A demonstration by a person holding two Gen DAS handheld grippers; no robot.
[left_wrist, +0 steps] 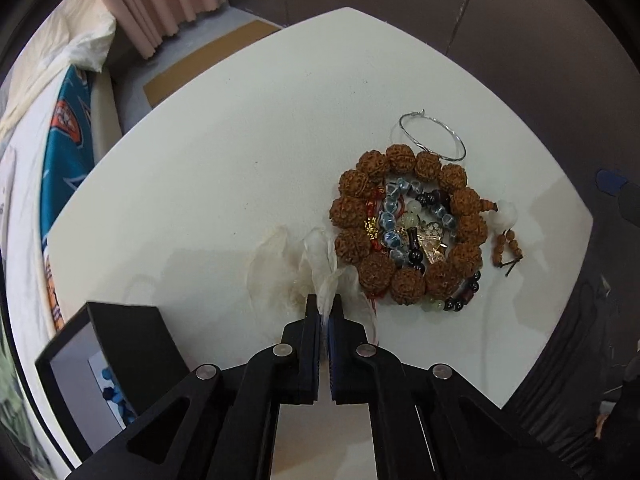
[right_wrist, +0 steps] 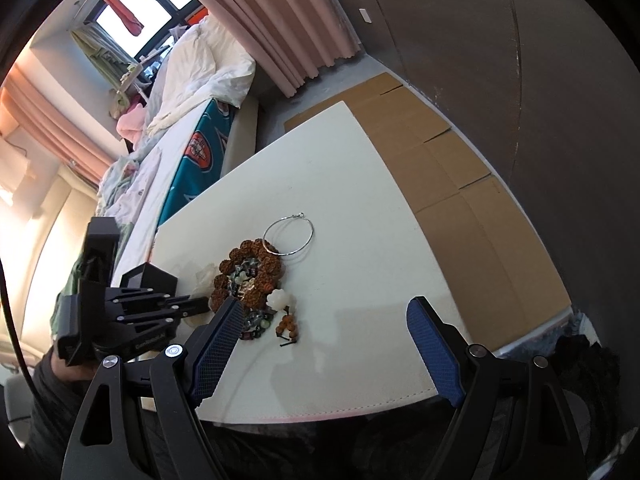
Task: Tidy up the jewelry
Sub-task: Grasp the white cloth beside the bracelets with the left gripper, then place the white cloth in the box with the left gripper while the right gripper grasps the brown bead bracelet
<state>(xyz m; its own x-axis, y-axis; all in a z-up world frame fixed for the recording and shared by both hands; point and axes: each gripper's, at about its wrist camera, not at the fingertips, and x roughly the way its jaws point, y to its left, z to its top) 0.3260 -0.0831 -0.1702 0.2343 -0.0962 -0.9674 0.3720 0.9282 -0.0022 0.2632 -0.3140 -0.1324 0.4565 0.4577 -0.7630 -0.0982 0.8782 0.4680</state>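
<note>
A pile of jewelry lies on the white table (left_wrist: 240, 128). A big brown bead bracelet (left_wrist: 408, 228) rings blue, black and gold pieces (left_wrist: 412, 224). A thin silver hoop (left_wrist: 432, 136) lies just beyond it. A small brown bead strand with a white flower bead (left_wrist: 506, 216) lies to its right. My left gripper (left_wrist: 325, 304) is shut on a clear plastic bag (left_wrist: 316, 260) just left of the pile. My right gripper (right_wrist: 326, 308) is open and empty above the table's near edge, with the pile (right_wrist: 250, 276) beside its left finger. The left gripper (right_wrist: 200, 306) shows there too.
A black open box (left_wrist: 104, 364) with blue items inside stands at the table's near left. A bed (right_wrist: 192, 148) with bedding lies beyond the table's left side. Flattened cardboard (right_wrist: 460, 184) covers the floor to the right. A dark wall stands behind.
</note>
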